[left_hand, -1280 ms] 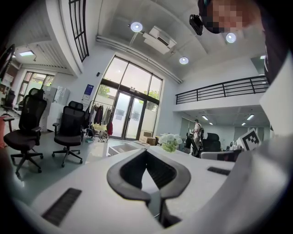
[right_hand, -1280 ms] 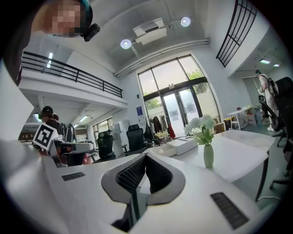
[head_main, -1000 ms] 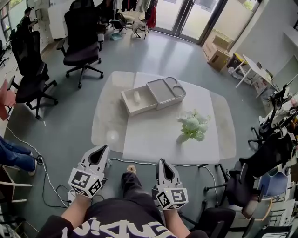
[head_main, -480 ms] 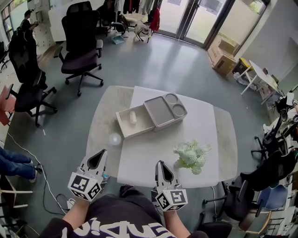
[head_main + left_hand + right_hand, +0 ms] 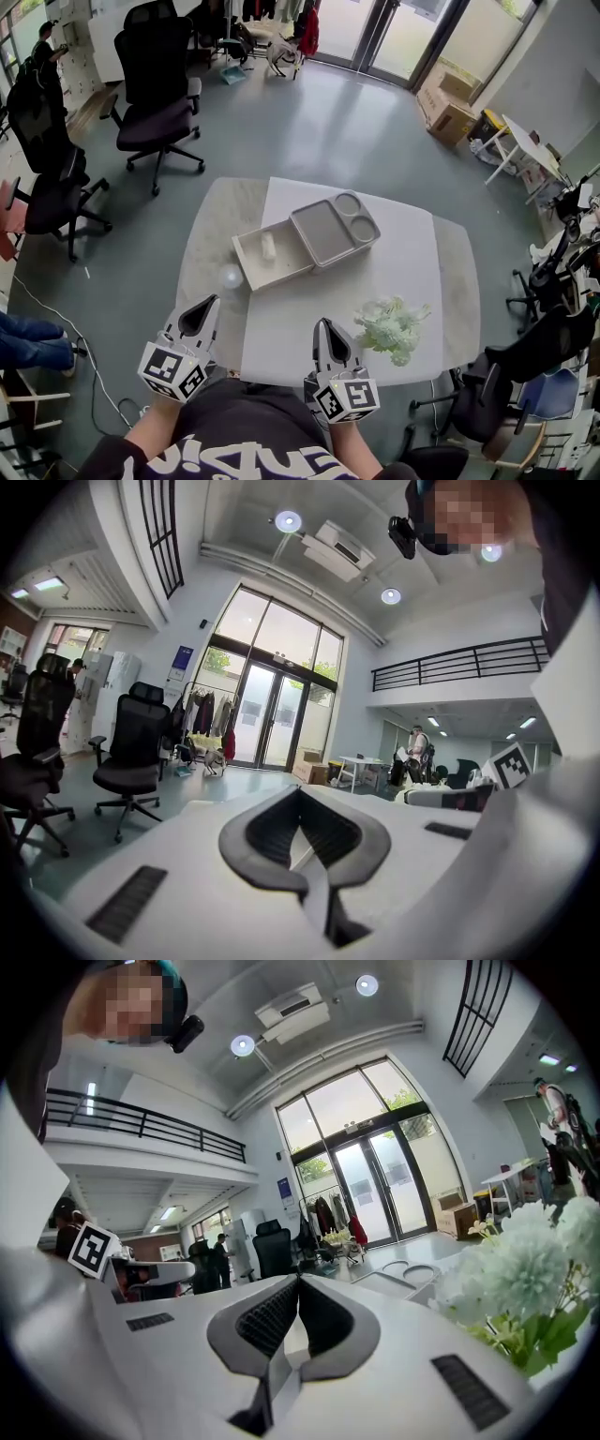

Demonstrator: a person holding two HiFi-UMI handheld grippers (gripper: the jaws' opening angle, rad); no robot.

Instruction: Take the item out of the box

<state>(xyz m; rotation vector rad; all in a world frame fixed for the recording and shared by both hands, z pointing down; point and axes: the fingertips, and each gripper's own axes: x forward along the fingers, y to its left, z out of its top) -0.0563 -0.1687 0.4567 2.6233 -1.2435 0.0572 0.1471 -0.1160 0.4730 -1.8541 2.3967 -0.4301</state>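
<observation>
An open white box (image 5: 281, 272) lies on the white-clothed table (image 5: 394, 253), and a small white item (image 5: 268, 247) sits inside it. Against the box's right side rests a grey tray-like lid (image 5: 333, 230) with two round recesses, also seen as the lid (image 5: 405, 1275) in the right gripper view. My left gripper (image 5: 208, 302) hangs at the table's near left edge, shut and empty, well short of the box. My right gripper (image 5: 323, 325) is at the near edge, shut and empty too. In their own views the left gripper (image 5: 300, 791) and the right gripper (image 5: 298, 1279) show tips that meet.
A white ball (image 5: 231, 277) lies on the table left of the box. A bunch of pale green flowers (image 5: 392, 328) (image 5: 525, 1279) lies just right of my right gripper. Black office chairs (image 5: 155, 84) stand beyond on the left, cardboard boxes (image 5: 450, 103) at the far right.
Both grippers have come forward from over the floor to the table's near edge. The table and box sit nearer in view. Both stay shut.
</observation>
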